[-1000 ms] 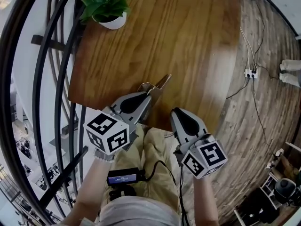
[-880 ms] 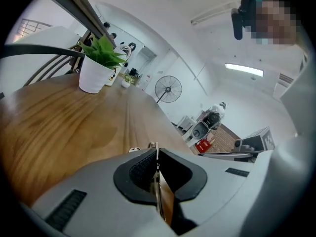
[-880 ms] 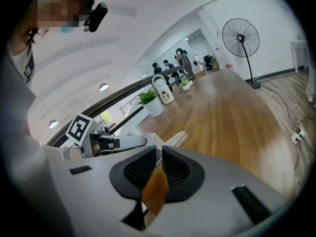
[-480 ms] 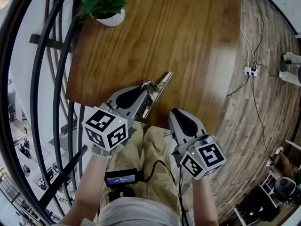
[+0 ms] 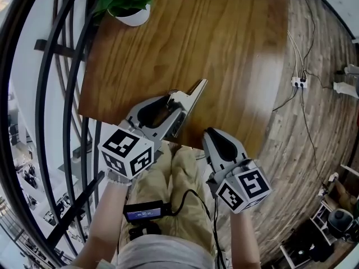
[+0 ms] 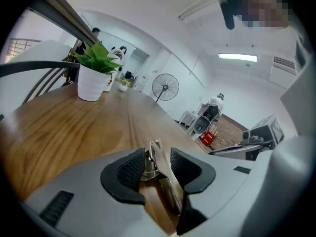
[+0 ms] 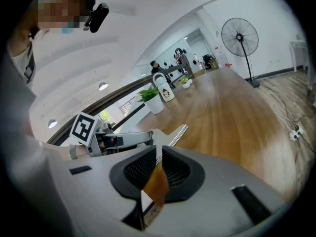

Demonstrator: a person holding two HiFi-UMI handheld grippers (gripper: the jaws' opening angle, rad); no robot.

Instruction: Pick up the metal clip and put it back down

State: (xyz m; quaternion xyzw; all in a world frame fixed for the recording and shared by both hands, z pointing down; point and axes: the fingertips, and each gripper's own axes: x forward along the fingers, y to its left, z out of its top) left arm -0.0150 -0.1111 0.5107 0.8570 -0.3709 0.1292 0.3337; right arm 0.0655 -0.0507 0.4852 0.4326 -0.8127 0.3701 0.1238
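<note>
Left gripper [image 5: 180, 104]: my jaws have just been opening and now stand spread wide. The metal clip [image 5: 195, 88] sits between them, and the left gripper view shows a gap on each side of it, so neither pad presses on it. I'm not pinching anything.

The clip rests on the wooden table [image 5: 224, 49], near the table's near edge. Its long arm pokes out past my fingertips toward the middle of the table. It looks tilted up on its edge, not flat; I can't tell exactly how it balances.

Right gripper [image 5: 216, 134]: it hangs just off the near edge of the table, over my lap, beside the left one but apart from the clip. Its jaws are nearly pressed together with only a thin slit left. Nothing is in the slit; just the table shows through it.

Progress, my read: the clip is down and let go, so the put-back part looks done. What's left is small: draw the left gripper back off the clip without knocking it. The right gripper has no job here.
</note>
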